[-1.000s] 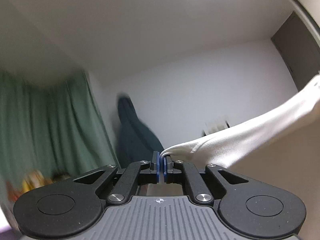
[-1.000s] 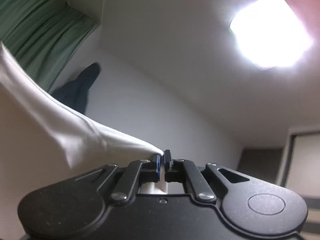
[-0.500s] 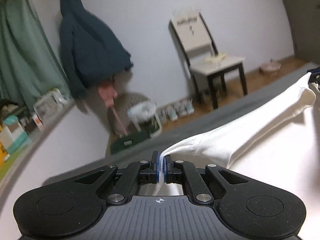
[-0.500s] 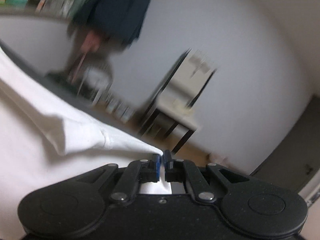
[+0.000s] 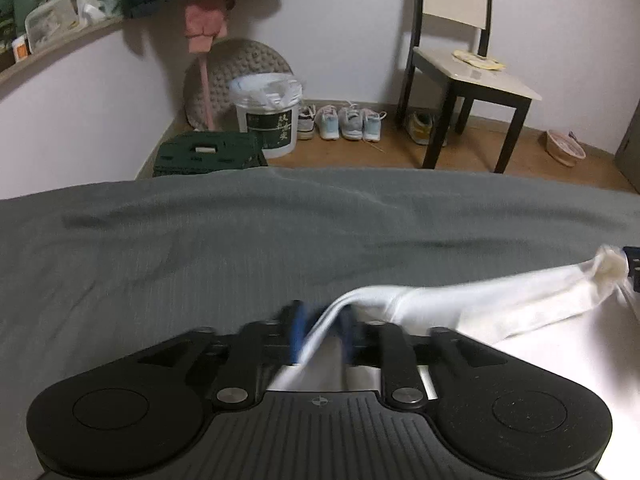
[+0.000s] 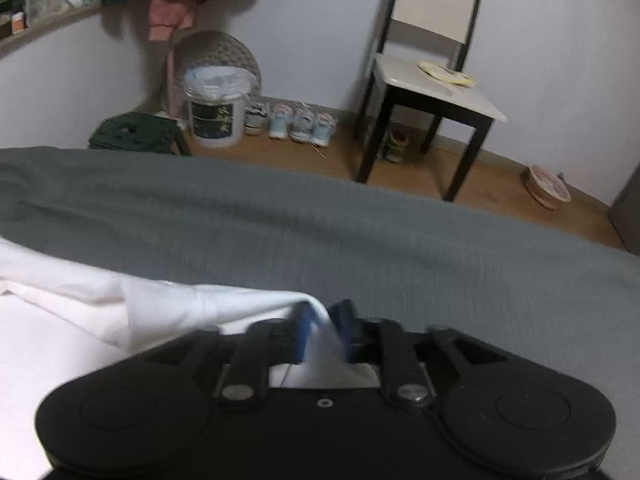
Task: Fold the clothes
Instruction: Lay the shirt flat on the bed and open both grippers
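Observation:
A white garment (image 5: 500, 308) lies stretched over a grey bed sheet (image 5: 200, 248). My left gripper (image 5: 320, 328) has its blue-padded jaws apart, with a corner of the white cloth lying loosely between them. In the right wrist view the same garment (image 6: 100, 304) runs off to the left over the sheet (image 6: 360, 240). My right gripper (image 6: 323, 330) also has its jaws apart, with the other corner between them. The right gripper's tip shows at the left view's right edge (image 5: 632, 264).
Beyond the bed's far edge are a wooden floor, a white bucket (image 5: 267, 116), a dark green crate (image 5: 208, 154), several shoes (image 5: 344, 122), a chair (image 5: 464, 68) and a small basket (image 5: 564, 148). A shelf (image 5: 52, 40) runs along the left wall.
Both grippers swung down from pointing at the ceiling to low over the bed, carrying the garment's edge down onto the sheet. Their jaws, shut on the cloth before, have now come apart.

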Demonstrator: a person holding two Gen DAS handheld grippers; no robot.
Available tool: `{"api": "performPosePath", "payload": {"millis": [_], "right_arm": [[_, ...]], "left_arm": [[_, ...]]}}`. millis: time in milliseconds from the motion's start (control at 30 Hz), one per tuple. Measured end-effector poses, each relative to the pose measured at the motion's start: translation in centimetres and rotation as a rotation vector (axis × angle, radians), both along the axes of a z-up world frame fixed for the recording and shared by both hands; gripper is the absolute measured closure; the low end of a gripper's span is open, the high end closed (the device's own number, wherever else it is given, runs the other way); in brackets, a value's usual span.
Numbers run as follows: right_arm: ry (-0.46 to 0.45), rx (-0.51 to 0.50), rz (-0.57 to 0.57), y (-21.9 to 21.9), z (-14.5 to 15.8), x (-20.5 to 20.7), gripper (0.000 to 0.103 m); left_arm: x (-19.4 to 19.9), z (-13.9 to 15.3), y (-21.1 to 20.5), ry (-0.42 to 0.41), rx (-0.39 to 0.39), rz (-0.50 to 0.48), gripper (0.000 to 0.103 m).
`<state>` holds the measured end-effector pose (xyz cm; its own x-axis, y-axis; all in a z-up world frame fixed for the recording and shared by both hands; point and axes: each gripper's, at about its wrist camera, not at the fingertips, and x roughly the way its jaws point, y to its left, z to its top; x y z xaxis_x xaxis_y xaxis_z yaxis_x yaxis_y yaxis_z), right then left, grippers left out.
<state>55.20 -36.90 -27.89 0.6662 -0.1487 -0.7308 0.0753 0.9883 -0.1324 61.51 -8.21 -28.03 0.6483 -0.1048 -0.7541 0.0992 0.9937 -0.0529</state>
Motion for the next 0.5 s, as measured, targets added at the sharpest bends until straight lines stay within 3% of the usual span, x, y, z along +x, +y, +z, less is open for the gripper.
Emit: {"api": "performPosePath", "payload": {"millis": [33,100,167,233,367,467,500], "right_arm": [[-0.004,0.029,-0.001,-0.3,0.0,-0.1,0.049],[-0.006,0.106,-0.025,-0.9,-0.1,-0.2,0.043],[-0.008,0.183,-0.05,-1.5,-0.1,-0.3,0.042],[-0.023,0.164,-0.05,-2.0,1.0,-1.6,0.042],[-0.017,0.079,0.001,-3.7,1.0,-6.1,0.042],[-0.002,0.073,0.01,-6.0,0.8,-12.4,0.042],[0.007,0.088,-0.003,-7.2,0.7,-14.9,0.043]], "left_arm": [[0.3,0.0,0.4,0.012,-0.03,0.017,0.059],[1.6,0.1,1.5,0.039,-0.078,0.044,0.049],[1.9,0.3,1.4,0.042,-0.025,0.04,0.032],[1.7,1.1,1.0,0.031,0.098,-0.006,0.019],[0.7,2.4,0.3,0.038,0.357,-0.19,0.018],[-0.8,4.2,2.1,0.041,0.403,-0.193,0.018],[-1.7,4.8,2.8,0.035,0.371,-0.174,0.018]]}}
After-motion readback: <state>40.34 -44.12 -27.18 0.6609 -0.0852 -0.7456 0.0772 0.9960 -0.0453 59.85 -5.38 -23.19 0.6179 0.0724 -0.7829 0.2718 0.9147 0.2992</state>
